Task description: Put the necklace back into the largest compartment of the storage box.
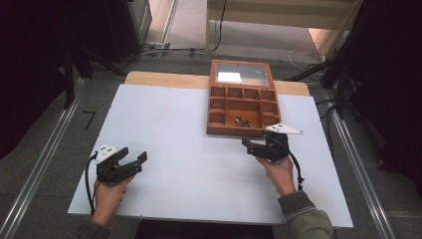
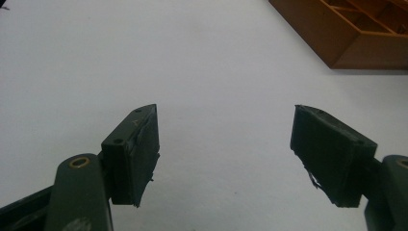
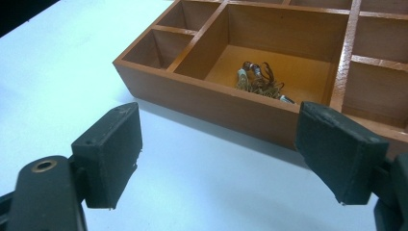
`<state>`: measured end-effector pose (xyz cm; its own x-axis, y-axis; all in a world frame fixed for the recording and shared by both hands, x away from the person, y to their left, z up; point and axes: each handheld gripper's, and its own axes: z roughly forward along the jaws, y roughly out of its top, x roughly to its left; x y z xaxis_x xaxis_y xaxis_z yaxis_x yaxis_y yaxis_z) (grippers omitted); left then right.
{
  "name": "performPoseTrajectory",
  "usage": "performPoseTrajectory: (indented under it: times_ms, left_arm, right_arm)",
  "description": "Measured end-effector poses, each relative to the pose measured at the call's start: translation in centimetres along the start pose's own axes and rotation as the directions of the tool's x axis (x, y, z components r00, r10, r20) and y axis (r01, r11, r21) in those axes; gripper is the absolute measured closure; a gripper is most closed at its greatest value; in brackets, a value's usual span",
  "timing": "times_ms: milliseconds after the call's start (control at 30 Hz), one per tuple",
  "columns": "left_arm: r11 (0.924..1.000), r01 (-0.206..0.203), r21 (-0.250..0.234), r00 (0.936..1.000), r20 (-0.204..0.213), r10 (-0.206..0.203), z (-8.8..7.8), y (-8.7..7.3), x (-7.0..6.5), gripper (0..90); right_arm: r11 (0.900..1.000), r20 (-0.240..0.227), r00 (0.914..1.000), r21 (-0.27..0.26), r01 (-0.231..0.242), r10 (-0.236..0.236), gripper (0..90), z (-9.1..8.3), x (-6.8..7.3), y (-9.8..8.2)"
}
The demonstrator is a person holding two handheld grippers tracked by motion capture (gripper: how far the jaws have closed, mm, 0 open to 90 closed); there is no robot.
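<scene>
A brown wooden box (image 1: 214, 130) with several compartments stands at the far middle of the white table, its glass lid (image 1: 242, 73) folded back. A small tangle of cord and beads (image 1: 243, 122) lies in the large centre compartment (image 3: 226, 67), seen close up as a bead tangle (image 3: 260, 82) in the right gripper view. My right gripper (image 1: 259, 144) is open just in front of the box's near wall (image 3: 211, 103), nothing between its jaws. My left gripper (image 1: 133, 160) is open over bare table at the near left, empty, with a box corner (image 2: 356, 43) far off.
The white table top (image 1: 189, 149) stretches wide between the two grippers. A wooden strip (image 1: 164, 78) runs along the table's far edge. Dark curtains, floor rails and cables (image 1: 219, 30) lie around the table.
</scene>
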<state>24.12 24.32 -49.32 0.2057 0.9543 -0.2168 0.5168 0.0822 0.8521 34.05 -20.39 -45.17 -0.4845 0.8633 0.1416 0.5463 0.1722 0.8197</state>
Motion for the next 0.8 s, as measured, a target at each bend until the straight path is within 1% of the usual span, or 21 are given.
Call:
performPoseTrajectory:
  times_ms: [167, 467, 800]
  left_arm:
    - [1.0, -0.002, 0.0, 1.0, 0.001, 0.002, 0.0, 0.0, 0.0, 25.3]
    - [1.0, -0.005, 0.0, 1.0, -0.001, 0.005, 0.0, 0.0, -0.1, 25.3]
    - [1.0, -0.005, -0.002, 1.0, 0.0, 0.005, 0.0, 0.0, -0.1, 25.3]
  right_arm:
    - [1.0, 0.001, 1.0, -0.006, 0.004, -0.004, 15.1, -0.8, -0.2, -0.3]
    - [1.0, 0.014, 0.9998, -0.014, -0.012, 0.012, 15.1, -2.3, -1.2, -1.1]
    - [1.0, 0.031, 0.9994, -0.026, -0.015, 0.015, 15.2, -3.8, -1.9, -2.0]
